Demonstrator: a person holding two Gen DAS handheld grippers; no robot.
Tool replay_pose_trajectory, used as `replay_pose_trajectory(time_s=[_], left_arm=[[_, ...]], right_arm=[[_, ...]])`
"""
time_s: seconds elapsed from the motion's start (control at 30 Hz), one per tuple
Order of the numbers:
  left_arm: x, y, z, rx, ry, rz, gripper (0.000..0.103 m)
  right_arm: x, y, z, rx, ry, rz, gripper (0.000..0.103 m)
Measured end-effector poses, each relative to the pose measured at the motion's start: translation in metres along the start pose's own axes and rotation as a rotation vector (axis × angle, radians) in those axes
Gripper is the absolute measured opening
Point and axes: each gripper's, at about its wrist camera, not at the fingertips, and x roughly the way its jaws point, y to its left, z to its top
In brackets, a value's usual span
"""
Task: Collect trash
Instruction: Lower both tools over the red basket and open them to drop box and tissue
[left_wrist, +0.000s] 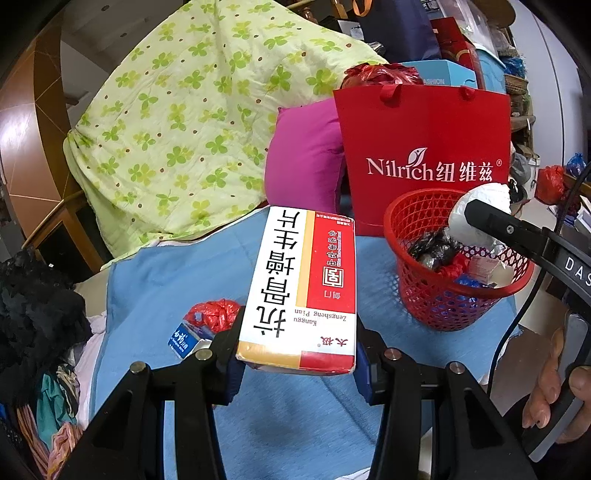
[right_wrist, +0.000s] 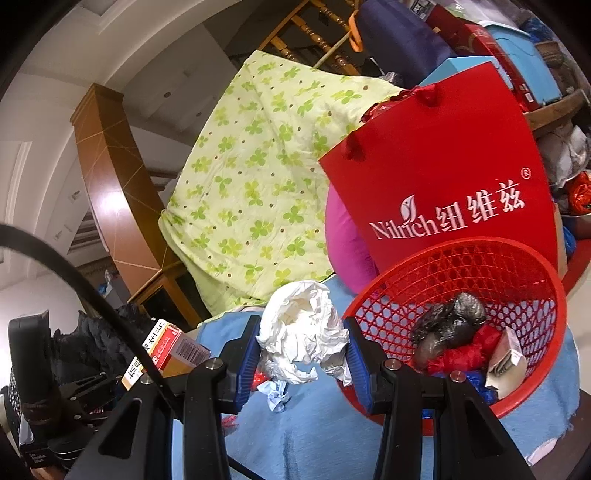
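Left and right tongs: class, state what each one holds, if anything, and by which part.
The left tongs clamp the medicine box across its near end. The right tongs squeeze the crumpled white paper by its two sides.

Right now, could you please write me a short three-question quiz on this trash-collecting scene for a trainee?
1. True or false: the left hand-held gripper holds a medicine box.
2. What does the right hand-held gripper hold? A) crumpled white paper B) a bottle C) a spoon
3. What colour is the mesh basket holding collected trash?

Key: 1 true; 2 A; 3 red.
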Motion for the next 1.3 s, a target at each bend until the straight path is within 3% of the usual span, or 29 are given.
replay_pose_trajectory(time_s=[0.67, 1.3], left_arm=[[-0.002, -0.018, 0.013, 0.024, -0.025, -0.030, 0.050], [0.003, -0.033, 0.025, 0.029, -0.033, -0.104, 0.050]], right_arm=[[-0.027, -0.045, 0.012, 0.145, -0.081, -0.043, 0.048], [-0.043, -0.059, 0.016, 0.175, -0.135, -0.089, 0.048]])
